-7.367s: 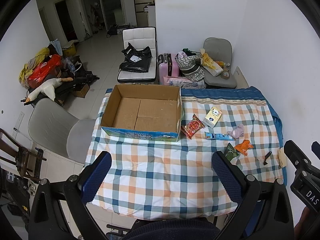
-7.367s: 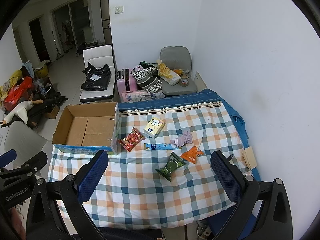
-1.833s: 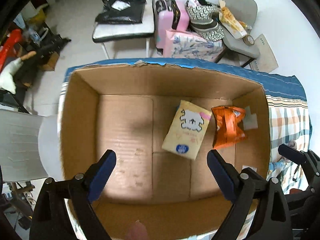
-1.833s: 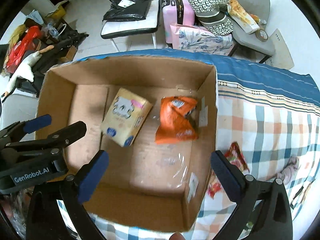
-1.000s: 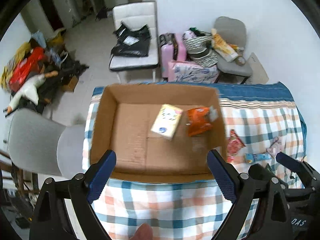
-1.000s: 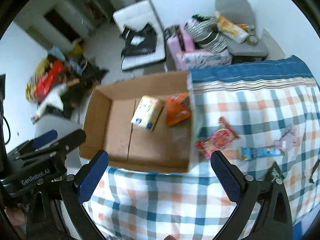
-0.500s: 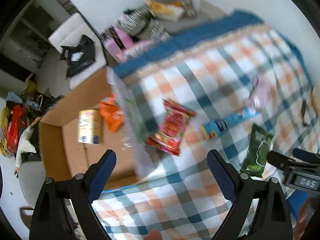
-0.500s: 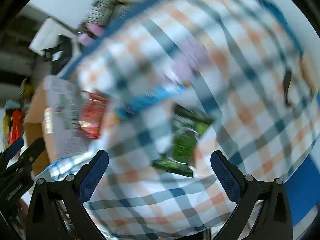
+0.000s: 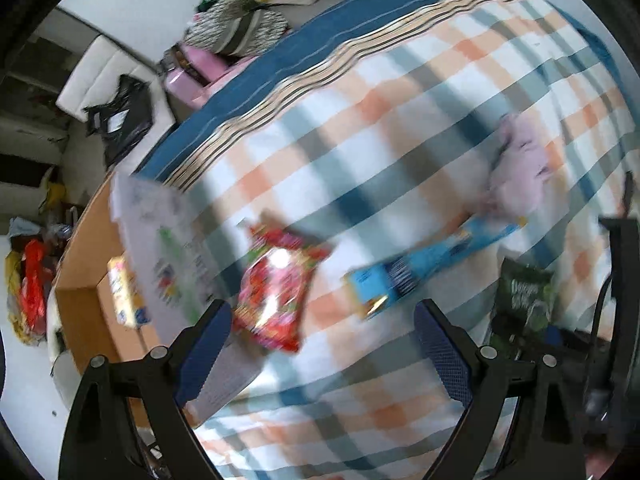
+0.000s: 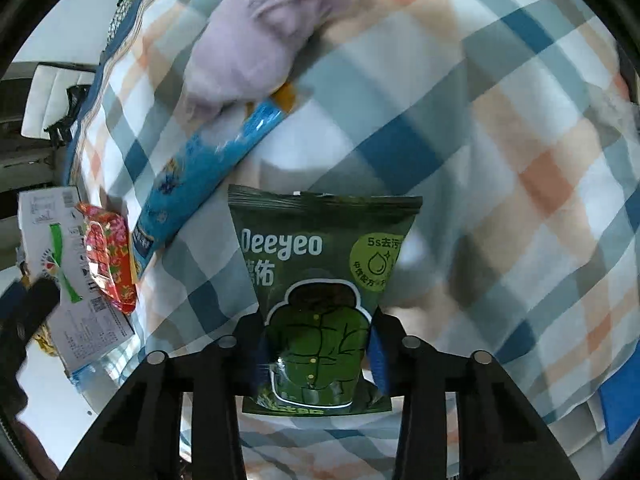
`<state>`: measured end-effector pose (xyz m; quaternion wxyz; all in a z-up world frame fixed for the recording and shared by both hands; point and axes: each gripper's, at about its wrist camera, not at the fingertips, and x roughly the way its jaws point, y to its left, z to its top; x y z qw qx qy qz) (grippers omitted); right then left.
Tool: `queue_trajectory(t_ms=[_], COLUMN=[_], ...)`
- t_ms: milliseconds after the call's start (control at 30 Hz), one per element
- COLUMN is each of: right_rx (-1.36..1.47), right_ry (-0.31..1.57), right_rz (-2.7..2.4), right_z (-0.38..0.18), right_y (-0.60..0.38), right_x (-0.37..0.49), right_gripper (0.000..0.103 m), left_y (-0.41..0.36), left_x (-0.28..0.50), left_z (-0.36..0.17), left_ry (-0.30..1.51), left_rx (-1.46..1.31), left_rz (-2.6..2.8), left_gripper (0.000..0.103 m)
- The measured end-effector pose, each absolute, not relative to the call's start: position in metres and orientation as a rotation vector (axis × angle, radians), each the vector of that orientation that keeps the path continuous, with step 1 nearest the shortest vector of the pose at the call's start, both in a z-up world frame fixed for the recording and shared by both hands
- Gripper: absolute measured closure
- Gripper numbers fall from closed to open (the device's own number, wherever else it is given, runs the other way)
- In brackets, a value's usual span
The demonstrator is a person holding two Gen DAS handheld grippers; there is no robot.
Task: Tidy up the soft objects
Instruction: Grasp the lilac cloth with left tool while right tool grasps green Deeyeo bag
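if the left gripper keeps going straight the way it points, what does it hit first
Probably bare checked tablecloth, in the gap between the red snack packet and the blue packet. The left gripper has nothing between its jaws; blur leaves depth uncertain.

The left claw [image 9: 322,344] has two black plastic arms, and each arm ends in a dark blue pad [image 9: 442,354] with a fine textured surface. A round silver screw [image 9: 488,352] sits at the joint of each arm. The right claw [image 10: 316,354] has the same build: black angular arms, blue pads [image 10: 376,354] and silver screws [image 10: 410,342]. In the left wrist view, a thin black cable [image 9: 600,300] runs beside it.
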<state>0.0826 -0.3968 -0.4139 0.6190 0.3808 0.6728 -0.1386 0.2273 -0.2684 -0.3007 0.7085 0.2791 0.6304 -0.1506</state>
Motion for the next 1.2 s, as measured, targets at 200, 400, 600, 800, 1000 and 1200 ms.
queue_trajectory(t_ms=[200, 400, 600, 800, 1000, 1200], right_rx=[0.864, 0.878, 0.864, 0.844, 0.813, 0.769], right_ry=[1.499, 1.469, 1.477, 1.485, 1.485, 1.464], right_rz=[-0.405, -0.477, -0.502, -0.486, -0.466, -0.440], right_z=[-0.396, -0.390, -0.398, -0.397, -0.387, -0.363], right_y=[-0.454, -0.502, -0.533, -0.534, -0.524, -0.514], right_x=[0.072, 0.070, 0.076, 0.091, 0.096, 0.093], right_gripper=[0.064, 0.064, 0.064, 0.064, 0.064, 0.065], left_y=[-0.345, -0.416, -0.439, -0.438, -0.424, -0.395], left_x=[0.241, 0.249, 0.252, 0.249, 0.247, 0.238], left_z=[-0.315, -0.361, -0.397, -0.405, -0.385, -0.346], left_ry=[1.449, 1.552, 1.628, 1.653, 1.617, 1.555], left_rx=[0.617, 0.665, 0.691, 0.670, 0.618, 0.540], left_rz=[-0.493, -0.602, -0.609, -0.608, -0.580, -0.562], left_gripper=[0.010, 0.010, 0.013, 0.059, 0.063, 0.063])
